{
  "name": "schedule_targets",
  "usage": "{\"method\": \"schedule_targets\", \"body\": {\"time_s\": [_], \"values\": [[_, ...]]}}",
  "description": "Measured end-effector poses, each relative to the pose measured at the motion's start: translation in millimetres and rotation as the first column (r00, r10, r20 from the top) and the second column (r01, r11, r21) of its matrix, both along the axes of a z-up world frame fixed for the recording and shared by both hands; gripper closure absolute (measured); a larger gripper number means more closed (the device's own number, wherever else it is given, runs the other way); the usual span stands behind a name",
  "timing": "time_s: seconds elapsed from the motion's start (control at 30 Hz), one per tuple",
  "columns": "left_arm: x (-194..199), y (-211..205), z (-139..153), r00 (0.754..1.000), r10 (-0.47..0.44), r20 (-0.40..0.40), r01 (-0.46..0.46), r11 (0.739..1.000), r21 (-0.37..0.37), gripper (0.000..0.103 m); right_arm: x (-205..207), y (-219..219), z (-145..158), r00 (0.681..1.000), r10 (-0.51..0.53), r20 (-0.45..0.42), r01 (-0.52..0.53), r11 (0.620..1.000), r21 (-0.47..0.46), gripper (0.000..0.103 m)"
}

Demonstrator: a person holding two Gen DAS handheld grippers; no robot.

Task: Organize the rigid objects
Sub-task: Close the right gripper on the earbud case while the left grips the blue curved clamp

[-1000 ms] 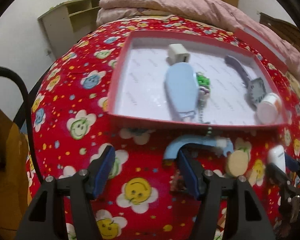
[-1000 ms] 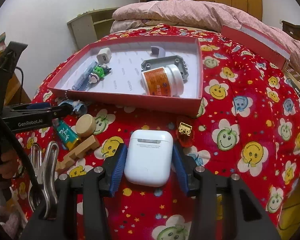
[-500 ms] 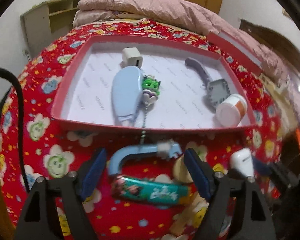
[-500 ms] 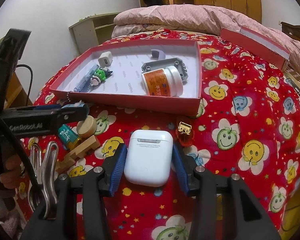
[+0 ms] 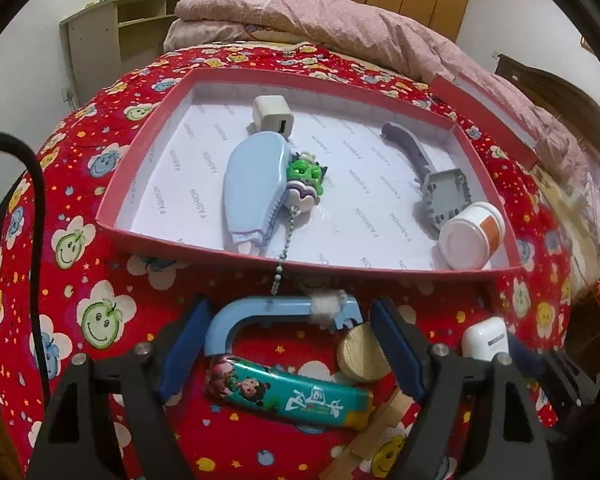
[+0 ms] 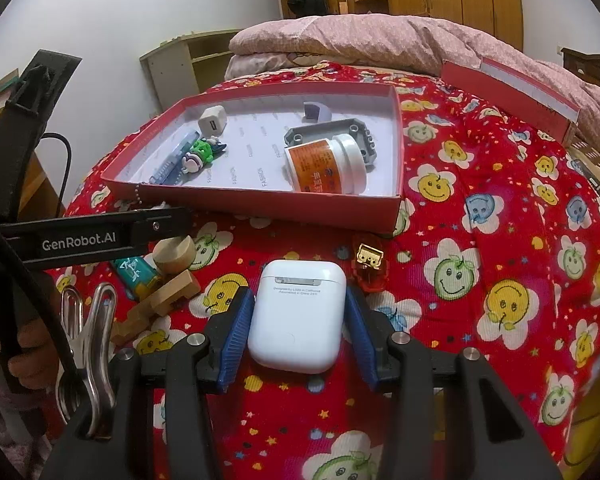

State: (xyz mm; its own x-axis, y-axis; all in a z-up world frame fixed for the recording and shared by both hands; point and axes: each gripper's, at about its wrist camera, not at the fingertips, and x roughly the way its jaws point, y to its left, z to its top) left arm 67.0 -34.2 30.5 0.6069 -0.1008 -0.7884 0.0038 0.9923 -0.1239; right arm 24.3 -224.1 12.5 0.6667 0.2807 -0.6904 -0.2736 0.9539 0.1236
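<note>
Left gripper point(image 5: 288, 350): jaws widened, now straddling teal lighter point(image 5: 286, 394), ungrasped. Right gripper point(image 6: 296, 334): earbud case point(image 6: 298, 314) clamped, unboxed.

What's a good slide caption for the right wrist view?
Right gripper straddling a white earbud case on the red smiley bedspread, before the red tray.

A shallow box point(image 5: 112, 222) sits on the bed point(image 6: 500, 240). Inside it, a charger plug point(image 5: 271, 115) lies at the back, a brush point(image 5: 256, 192) before it with a keychain figure point(image 5: 305, 184) touching its right side, the chain hanging over the front wall. At the right end a jar point(image 6: 327, 165) lies on its side against a plastic plate point(image 6: 332, 133). Before the box lie a hook point(image 5: 260, 314), a tube point(image 5: 288, 394), a wooden disc point(image 5: 360, 354), wooden blocks point(image 6: 168, 300) and, further right, an earbud case point(image 6: 296, 316).
</note>
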Motion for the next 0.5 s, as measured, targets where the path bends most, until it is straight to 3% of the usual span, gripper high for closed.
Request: {"method": "schedule_targets", "body": {"time_s": [0.07,0.5], "values": [[-1,-1,0,1.0,0.007,-0.001,-0.007,1.0,0.028,0.027,1,0,0,1.0,-0.001,0.001,0.001,1.0,0.001,0.055],[-17,11,9,0.999,-0.04,0.008,0.04,0.998,0.058,0.027,0,6,0,1.0,-0.012,0.012,0.013,0.999,-0.032,0.056]]}}
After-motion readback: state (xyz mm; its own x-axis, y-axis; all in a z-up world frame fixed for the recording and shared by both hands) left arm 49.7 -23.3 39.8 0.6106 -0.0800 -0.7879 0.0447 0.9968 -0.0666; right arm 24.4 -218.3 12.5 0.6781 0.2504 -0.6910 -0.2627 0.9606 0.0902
